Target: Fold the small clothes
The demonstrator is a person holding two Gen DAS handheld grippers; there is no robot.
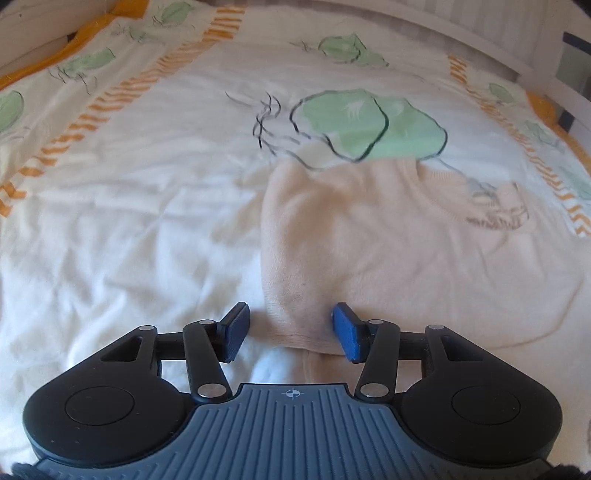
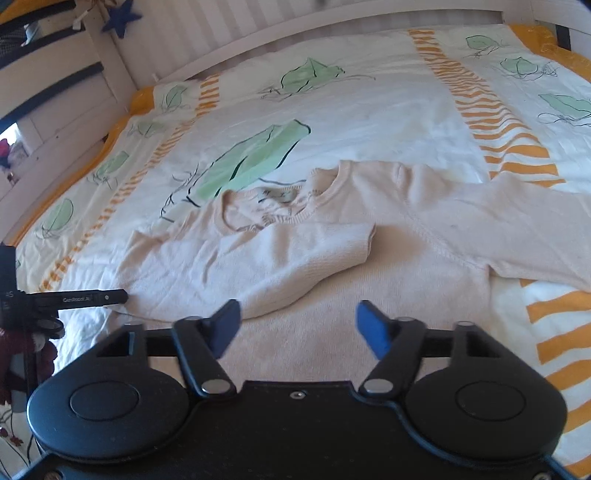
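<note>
A small cream knit sweater [image 2: 332,258] lies flat on the bed, neck away from me. Its left sleeve [image 2: 295,254] is folded across the chest; its right sleeve [image 2: 517,221] stretches out to the right. My right gripper [image 2: 297,326] is open and empty, hovering over the sweater's lower body. In the left wrist view the sweater [image 1: 369,240] shows with its folded left edge between the blue pads. My left gripper [image 1: 290,330] is open around that lower left edge, not closed on it.
The bed cover [image 1: 129,221] is white with green leaf prints and orange striped bands. A white slatted bed frame [image 2: 258,22] runs along the far side. The left gripper's body [image 2: 55,299] shows at the left edge of the right wrist view.
</note>
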